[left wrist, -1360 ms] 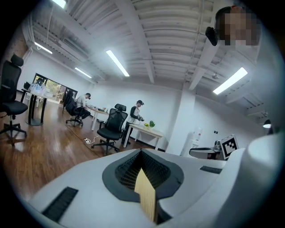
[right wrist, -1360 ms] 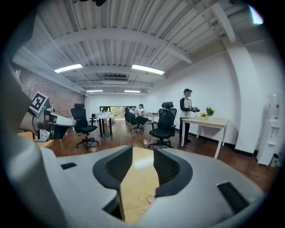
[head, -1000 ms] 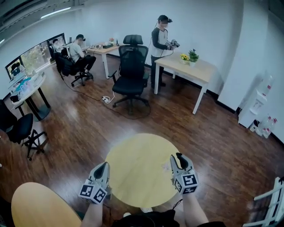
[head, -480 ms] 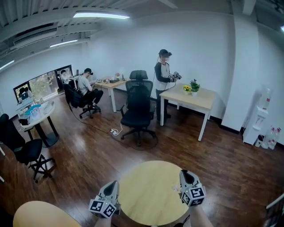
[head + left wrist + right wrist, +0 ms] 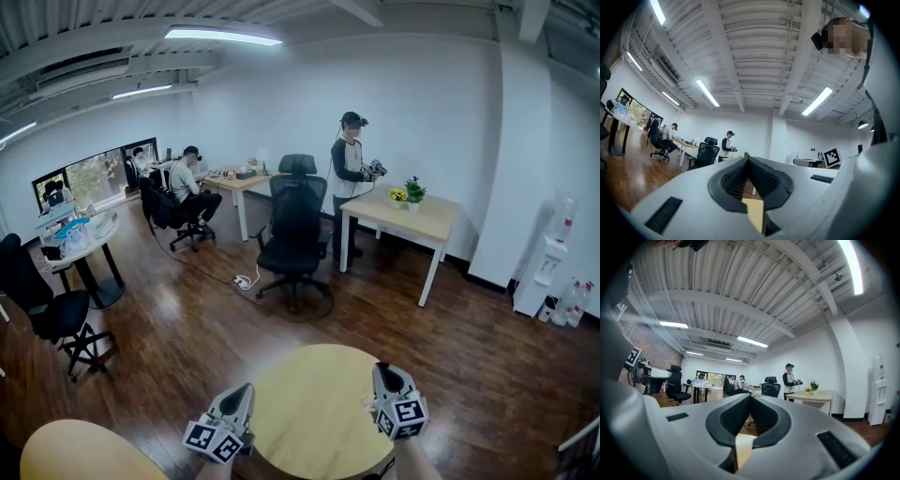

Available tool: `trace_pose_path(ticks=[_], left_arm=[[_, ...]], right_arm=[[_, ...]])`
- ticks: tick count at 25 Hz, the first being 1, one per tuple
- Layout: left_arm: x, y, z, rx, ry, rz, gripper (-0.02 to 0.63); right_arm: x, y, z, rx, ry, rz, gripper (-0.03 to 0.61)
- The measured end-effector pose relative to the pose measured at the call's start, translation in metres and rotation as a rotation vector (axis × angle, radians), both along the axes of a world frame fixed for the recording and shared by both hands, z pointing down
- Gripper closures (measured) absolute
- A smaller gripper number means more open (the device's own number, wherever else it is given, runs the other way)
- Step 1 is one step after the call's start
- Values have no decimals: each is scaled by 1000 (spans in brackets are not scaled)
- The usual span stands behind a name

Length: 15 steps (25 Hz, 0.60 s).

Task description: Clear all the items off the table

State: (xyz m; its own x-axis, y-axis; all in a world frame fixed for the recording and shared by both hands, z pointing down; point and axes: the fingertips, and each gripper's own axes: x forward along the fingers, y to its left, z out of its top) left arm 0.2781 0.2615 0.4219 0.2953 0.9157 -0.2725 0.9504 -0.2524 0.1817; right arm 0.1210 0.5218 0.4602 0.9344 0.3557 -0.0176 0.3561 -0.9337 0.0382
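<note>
The round yellow table (image 5: pixel 309 417) stands just in front of me and its top is bare; I see no item on it. My left gripper (image 5: pixel 246 390) hovers at the table's left edge, jaws pressed together with nothing between them. My right gripper (image 5: pixel 382 371) hangs over the table's right edge, also shut and empty. In the left gripper view the left gripper (image 5: pixel 749 159) points level across the room, its pads meeting at the tips. The right gripper (image 5: pixel 751 395) shows the same in the right gripper view.
A second round yellow table (image 5: pixel 75 455) sits at the lower left. Farther off are a black office chair (image 5: pixel 295 230), a wooden table with small plants (image 5: pixel 408 214), a standing person (image 5: pixel 352 173), a seated person (image 5: pixel 192 183) at a desk and a water dispenser (image 5: pixel 548 258).
The head view has tilted up, so more of the room and ceiling shows and both grippers sit lower in the frame. They stay at the table's two sides.
</note>
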Motion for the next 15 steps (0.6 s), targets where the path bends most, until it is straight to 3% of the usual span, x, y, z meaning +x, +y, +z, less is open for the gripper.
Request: trace_pose_path(ticks=[9,15], left_arm=[[11,-5,8,18,-26,-139,623],[9,-21,21,27,-30,-227,623]], right_arm=[[8,6,7,11,-35,-31,574],[36,1,18,-15,-64,-120,574]])
